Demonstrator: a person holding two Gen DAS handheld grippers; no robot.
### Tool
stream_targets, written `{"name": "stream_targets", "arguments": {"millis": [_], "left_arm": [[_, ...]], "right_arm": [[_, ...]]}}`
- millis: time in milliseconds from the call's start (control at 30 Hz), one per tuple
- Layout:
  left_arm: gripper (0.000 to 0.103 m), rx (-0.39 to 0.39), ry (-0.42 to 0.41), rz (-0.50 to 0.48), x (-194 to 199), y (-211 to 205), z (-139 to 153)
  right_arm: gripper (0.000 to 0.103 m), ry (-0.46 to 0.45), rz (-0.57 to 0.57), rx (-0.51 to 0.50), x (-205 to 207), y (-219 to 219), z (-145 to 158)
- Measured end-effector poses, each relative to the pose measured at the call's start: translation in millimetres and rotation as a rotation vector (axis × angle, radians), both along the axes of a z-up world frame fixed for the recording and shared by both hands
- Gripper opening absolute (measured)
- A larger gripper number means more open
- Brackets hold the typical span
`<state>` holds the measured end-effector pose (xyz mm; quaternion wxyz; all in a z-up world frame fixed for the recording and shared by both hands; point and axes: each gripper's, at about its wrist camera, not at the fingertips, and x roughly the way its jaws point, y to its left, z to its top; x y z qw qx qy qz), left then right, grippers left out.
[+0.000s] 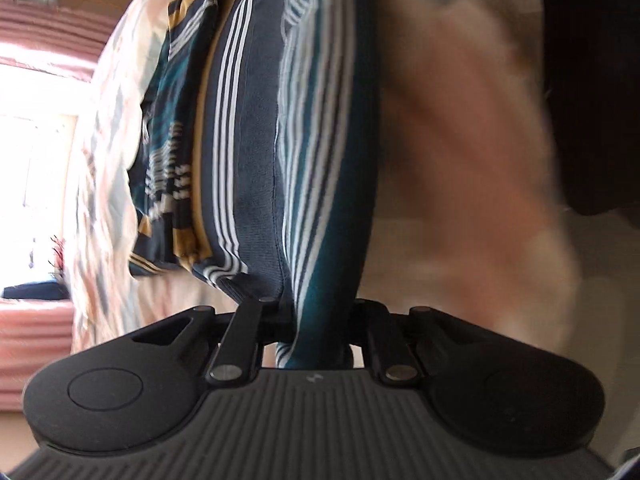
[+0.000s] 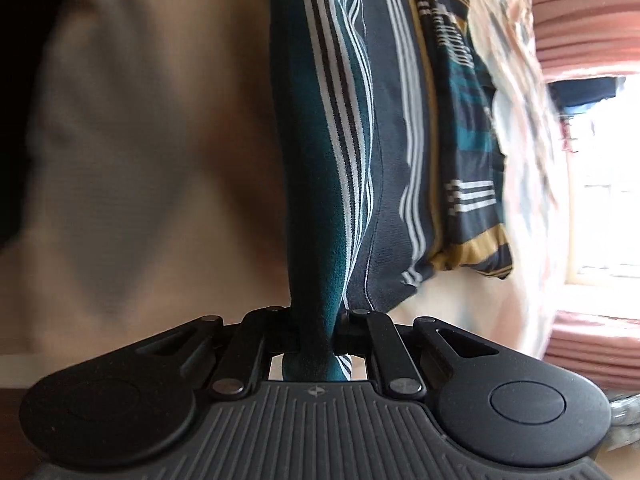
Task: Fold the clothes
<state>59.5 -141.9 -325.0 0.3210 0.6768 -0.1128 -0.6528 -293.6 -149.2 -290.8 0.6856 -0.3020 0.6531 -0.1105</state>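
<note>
A striped garment in navy, teal, white and mustard (image 1: 248, 152) hangs stretched between both grippers, above a pale patterned bedsheet (image 1: 108, 152). My left gripper (image 1: 316, 320) is shut on one edge of the garment, the teal fold pinched between its jaws. The same garment fills the right wrist view (image 2: 380, 152). My right gripper (image 2: 318, 332) is shut on another edge, with teal cloth bunched between the jaws. Both views are rolled sideways and blurred.
The bedsheet also shows in the right wrist view (image 2: 520, 160). Pink curtains (image 1: 44, 28) frame a bright window (image 2: 600, 168). A blurred beige shape (image 1: 460, 160) and a dark mass (image 1: 592, 80) are close by.
</note>
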Motion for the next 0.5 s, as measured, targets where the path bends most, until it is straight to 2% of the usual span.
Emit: {"name": "stream_targets", "arguments": {"millis": [100,167,200,233,300,400,500], "left_arm": [[0.010,-0.013,-0.004,0.047,-8.1,7.1,-9.3],[0.016,-0.033,-0.029,0.086,-12.4,-2.5,-16.9],[0.018,-0.034,-0.027,0.114,-13.6,-7.7,-17.4],[0.022,-0.013,0.024,0.173,-10.9,-16.6,-9.1],[0.034,0.053,0.146,0.308,1.5,-32.1,10.3],[0.035,0.167,0.355,0.545,33.8,-58.1,41.5],[0.035,0.124,0.580,0.799,66.0,-63.7,70.8]], "right_arm": [[0.010,-0.005,-0.005,0.039,-13.7,45.7,-1.8],[0.013,0.001,-0.016,0.025,-16.3,52.2,-11.7],[0.026,0.005,-0.022,0.016,-17.0,52.7,-17.4],[0.039,0.010,-0.039,0.020,-16.5,51.7,-21.3],[0.056,-0.031,-0.125,0.082,-16.1,45.3,-12.9],[0.056,-0.149,-0.363,0.254,-28.8,24.4,18.4],[0.056,-0.312,-0.622,0.401,-46.9,-1.4,52.3]]}}
